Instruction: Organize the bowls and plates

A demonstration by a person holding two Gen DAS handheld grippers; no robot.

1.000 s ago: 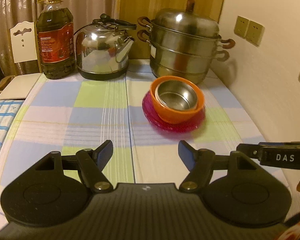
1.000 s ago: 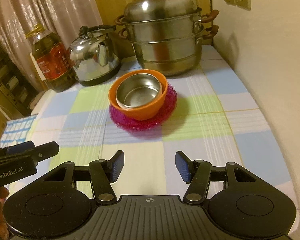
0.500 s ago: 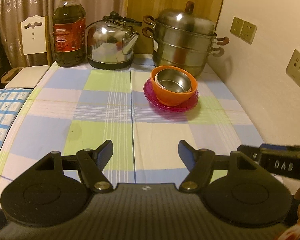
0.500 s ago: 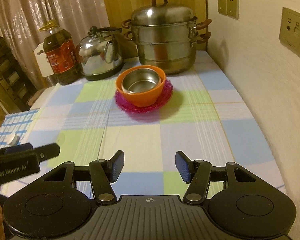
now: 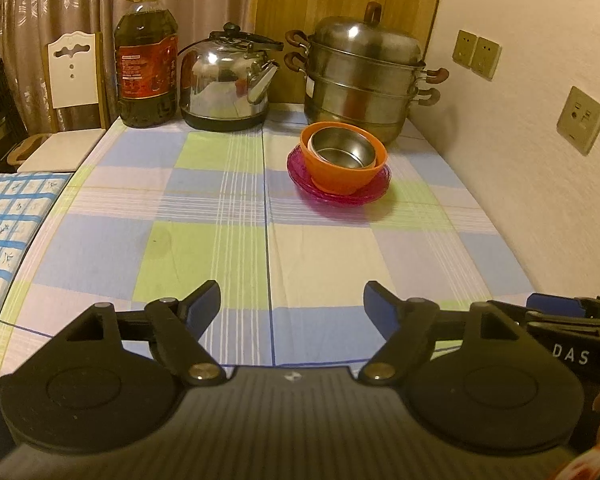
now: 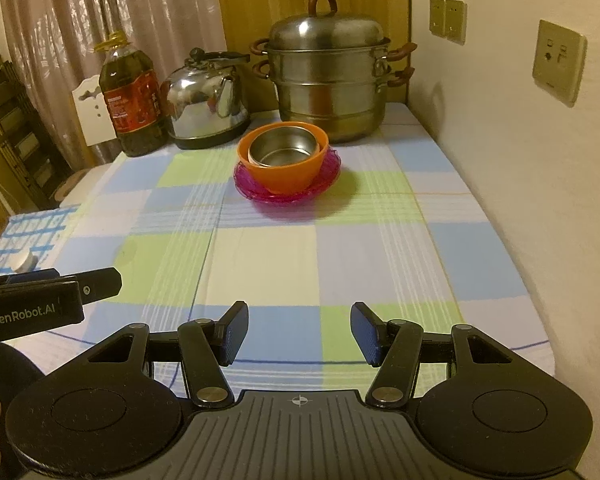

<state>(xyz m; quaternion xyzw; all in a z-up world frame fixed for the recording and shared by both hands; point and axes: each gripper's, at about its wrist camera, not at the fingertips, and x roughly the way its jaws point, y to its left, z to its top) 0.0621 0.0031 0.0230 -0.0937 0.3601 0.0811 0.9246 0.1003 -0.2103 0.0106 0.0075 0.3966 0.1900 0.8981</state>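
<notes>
**Dishes nested at the far end**

The steel bowl (image 6: 283,148) sat inside the orange bowl (image 6: 285,172), which stood on the pink plate (image 6: 332,168), far on the table (image 6: 380,248) near the steamer (image 6: 328,76); one stack saves room, I judged. My left gripper (image 5: 292,304) was opening, empty. My right gripper (image 6: 298,334) stood half open, empty. Readable: "GenRobot.AI", "DAS".

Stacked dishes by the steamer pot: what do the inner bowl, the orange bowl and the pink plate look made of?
Inner bowl: metal, likely stainless steel; brushed grey with bright reflections on its wall.
Orange bowl: probably plastic or melamine; opaque, even colour, soft sheen, no sharp glints.
Pink plate: translucent plastic or glass, cannot tell which; the magenta rim lets light through and looks finely textured.
</notes>
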